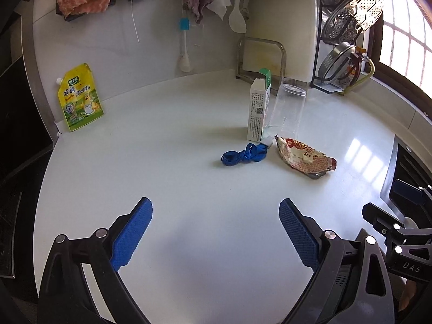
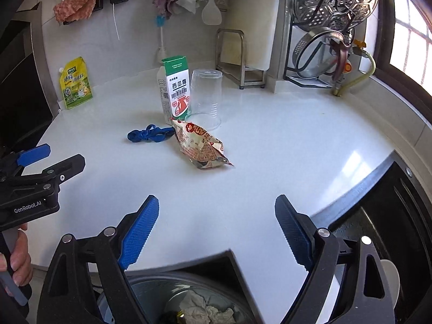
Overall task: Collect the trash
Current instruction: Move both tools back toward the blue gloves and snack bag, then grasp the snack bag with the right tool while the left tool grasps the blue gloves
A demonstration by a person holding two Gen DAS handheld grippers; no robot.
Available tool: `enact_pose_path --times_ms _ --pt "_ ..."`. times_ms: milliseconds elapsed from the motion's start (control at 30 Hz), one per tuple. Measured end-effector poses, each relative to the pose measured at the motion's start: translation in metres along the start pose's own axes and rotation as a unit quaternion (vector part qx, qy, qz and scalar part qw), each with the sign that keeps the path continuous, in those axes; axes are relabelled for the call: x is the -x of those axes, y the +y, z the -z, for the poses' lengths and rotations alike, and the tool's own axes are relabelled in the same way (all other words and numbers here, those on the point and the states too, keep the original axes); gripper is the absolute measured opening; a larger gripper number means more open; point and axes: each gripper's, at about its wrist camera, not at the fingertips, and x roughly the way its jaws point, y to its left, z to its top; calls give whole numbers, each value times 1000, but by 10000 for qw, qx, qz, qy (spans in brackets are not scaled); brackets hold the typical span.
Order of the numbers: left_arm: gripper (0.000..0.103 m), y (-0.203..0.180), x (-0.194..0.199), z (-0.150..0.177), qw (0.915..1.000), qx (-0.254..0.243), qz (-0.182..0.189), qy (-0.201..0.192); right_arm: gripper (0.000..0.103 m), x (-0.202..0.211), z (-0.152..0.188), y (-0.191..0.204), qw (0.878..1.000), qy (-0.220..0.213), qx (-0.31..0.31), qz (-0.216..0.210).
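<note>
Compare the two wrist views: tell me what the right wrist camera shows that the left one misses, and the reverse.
Only the right wrist view shows the trash bin below the counter edge, crumpled paper inside, and the carton's green printed front. Only the left wrist view shows the carton's white text side and a small white tag by the blue string. Both share the carton, clear cup, blue string, snack wrapper, yellow pouch, and both open tongs: left, right.

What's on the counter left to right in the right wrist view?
Yellow pouch → blue cord → carton → snack wrapper → dish rack. Clear cup left out: it overlaps the carton and wrapper.
</note>
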Motion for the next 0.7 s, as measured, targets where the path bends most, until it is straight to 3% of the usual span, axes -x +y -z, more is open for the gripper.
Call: enact_pose_path --times_ms 367,700 --pt "93 -5 -65 -30 9990 -313 -103 309 84 -75 -43 -8 9984 422 22 -362" --pt "93 -3 -94 -33 9981 -290 -11 548 84 -117 -58 -4 9950 776 119 -615"
